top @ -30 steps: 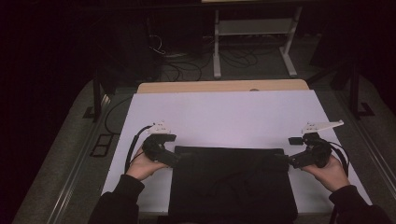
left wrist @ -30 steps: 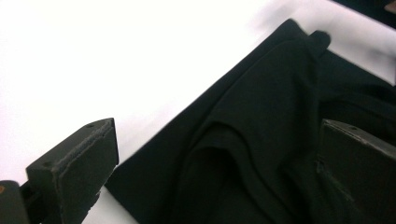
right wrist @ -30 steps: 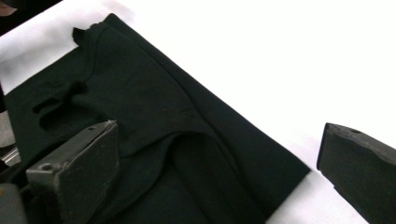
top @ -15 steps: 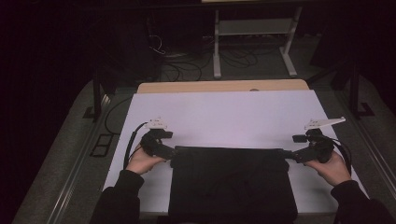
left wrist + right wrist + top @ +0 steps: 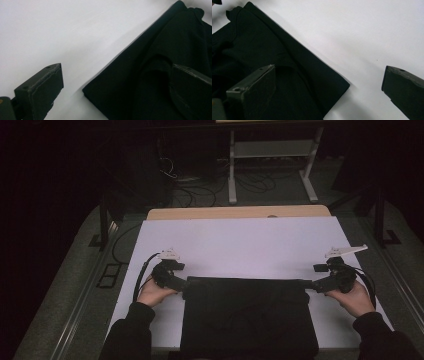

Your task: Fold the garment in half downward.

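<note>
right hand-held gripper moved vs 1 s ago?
Yes. The right hand-held gripper has shifted slightly toward the white table's right edge, off the black cloth; its jaws stand open.

Plain black cloth [image 5: 248, 317] on white table [image 5: 240, 245].

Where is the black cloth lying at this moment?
In the high view the black cloth lies flat on the near middle of the white table, between the left gripper and right gripper at its far corners.

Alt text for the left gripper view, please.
The left gripper is open, its two black jaws straddling the corner of a folded black cloth lying on a white table. One jaw is over the table, the other over the cloth.
</note>
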